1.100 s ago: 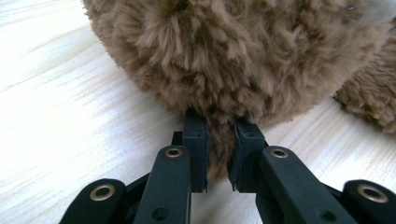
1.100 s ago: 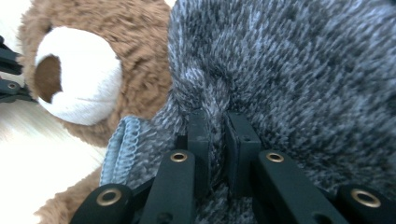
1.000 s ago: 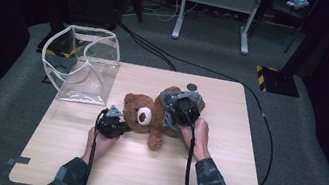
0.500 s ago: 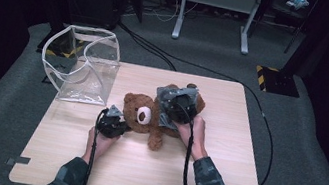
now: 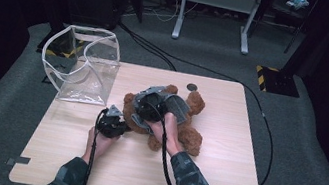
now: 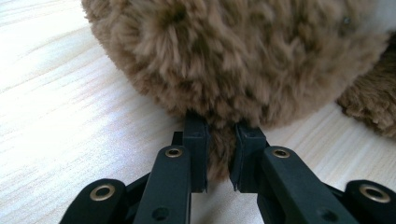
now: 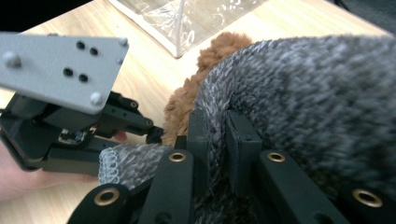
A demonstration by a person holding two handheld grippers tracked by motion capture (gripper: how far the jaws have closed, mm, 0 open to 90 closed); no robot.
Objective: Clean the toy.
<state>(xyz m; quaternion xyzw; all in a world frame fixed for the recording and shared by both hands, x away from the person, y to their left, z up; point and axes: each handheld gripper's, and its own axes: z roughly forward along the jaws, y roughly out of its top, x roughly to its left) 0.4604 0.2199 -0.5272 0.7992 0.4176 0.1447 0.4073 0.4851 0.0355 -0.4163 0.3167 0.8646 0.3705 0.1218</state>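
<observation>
Teddy bear (image 5: 187,126) lying mid-table, left gripper (image 6: 219,158) pinching a tuft of its brown fur, right gripper (image 7: 217,154) clamped on its grey knit sweater (image 7: 303,102), clear plastic bag (image 5: 83,66) at far-left corner

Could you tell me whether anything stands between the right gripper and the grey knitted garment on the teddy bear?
Nothing visible does: the right gripper already has its jaws shut on the grey knitted garment over the teddy bear.
</observation>
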